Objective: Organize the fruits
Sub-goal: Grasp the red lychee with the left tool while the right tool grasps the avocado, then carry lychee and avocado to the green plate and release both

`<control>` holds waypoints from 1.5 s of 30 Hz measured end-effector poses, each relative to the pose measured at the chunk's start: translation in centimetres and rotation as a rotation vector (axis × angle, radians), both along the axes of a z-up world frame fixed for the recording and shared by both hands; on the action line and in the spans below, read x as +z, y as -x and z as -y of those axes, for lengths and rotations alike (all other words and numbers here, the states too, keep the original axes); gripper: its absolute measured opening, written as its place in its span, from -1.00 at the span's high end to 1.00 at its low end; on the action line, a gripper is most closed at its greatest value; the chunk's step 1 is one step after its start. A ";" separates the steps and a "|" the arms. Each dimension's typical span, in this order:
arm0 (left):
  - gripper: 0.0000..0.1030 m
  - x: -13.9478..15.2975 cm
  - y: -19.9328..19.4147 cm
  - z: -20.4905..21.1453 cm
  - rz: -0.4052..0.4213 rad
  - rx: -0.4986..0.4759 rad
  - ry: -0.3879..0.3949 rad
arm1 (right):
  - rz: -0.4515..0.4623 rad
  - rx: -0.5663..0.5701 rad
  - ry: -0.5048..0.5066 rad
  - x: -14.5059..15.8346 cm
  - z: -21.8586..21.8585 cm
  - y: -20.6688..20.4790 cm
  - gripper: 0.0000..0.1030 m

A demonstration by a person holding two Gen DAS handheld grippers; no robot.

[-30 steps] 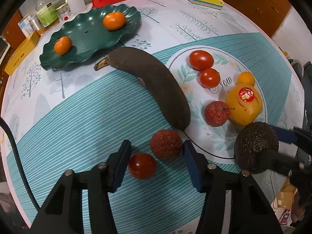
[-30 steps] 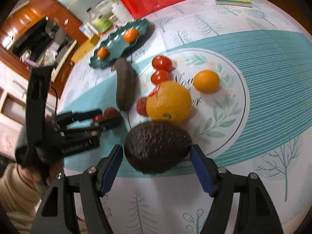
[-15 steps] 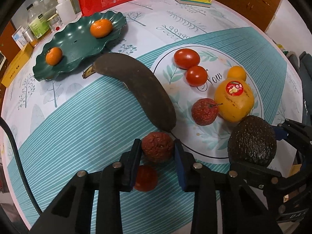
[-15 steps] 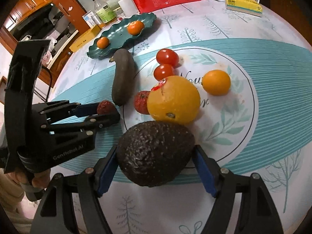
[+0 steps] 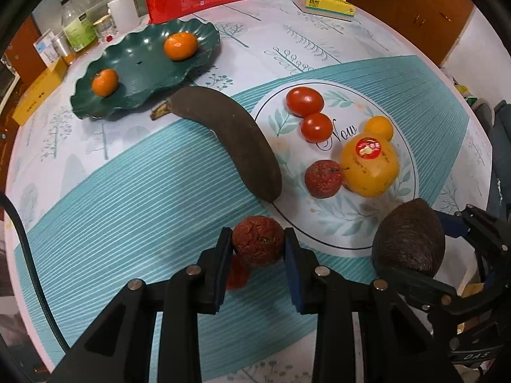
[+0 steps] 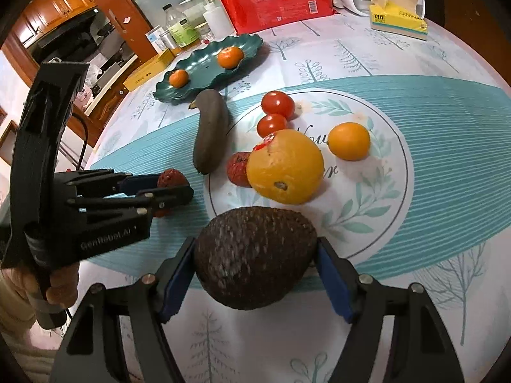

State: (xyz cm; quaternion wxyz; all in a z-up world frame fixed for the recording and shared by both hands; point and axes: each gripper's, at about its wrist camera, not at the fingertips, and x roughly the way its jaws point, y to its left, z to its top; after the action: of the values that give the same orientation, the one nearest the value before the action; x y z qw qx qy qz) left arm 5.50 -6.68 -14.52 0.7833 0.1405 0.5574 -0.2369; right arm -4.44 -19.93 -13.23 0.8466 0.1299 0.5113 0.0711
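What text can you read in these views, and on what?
"GenRobot.AI": left gripper body.
"Now": tablecloth script.
"DAS": right gripper body, partly cut off.
Red pack, yellow tissue box, bottle, orange's sticker: print too small to read.

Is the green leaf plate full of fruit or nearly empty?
Nearly empty. The green plate holds only two small oranges; the other fruit lies on the tablecloth or in the grippers.

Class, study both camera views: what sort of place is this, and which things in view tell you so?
Probably a home dining area beside a kitchen: a round table with a printed tablecloth, a yellow tissue box, and wooden cabinets behind.
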 end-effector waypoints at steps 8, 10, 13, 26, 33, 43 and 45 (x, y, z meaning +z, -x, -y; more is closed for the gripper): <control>0.43 4.7 1.2 -0.8 0.055 0.025 0.051 | 0.093 0.059 0.089 4.1 -0.8 0.8 -0.40; 0.43 5.7 1.3 -1.2 0.064 0.036 0.064 | 0.104 0.074 0.087 4.8 -0.9 0.8 -0.40; 0.43 7.3 1.1 -1.8 0.073 0.054 0.076 | 0.134 0.109 0.102 6.5 -1.6 0.5 -0.40; 0.42 22.0 -5.6 -5.3 0.335 0.142 0.017 | 0.354 0.237 0.143 22.4 -2.6 -7.9 -0.40; 0.42 26.0 -12.7 -6.1 0.413 0.217 -0.035 | 0.420 0.238 0.160 28.2 -2.9 -17.8 -0.40; 0.42 15.8 -23.8 -5.1 0.280 0.299 -0.080 | 0.235 0.181 0.150 18.4 -3.8 -31.7 -0.40; 0.42 12.9 -25.7 -5.2 0.243 0.319 -0.093 | 0.173 0.179 0.138 14.5 -3.9 -33.8 -0.41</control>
State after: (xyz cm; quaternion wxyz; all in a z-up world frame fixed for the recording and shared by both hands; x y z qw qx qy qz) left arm 31.24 -1.48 -1.66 0.8649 0.1141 0.4844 -0.0650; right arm 29.35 -15.99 1.32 0.8847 0.0189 0.4496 0.1218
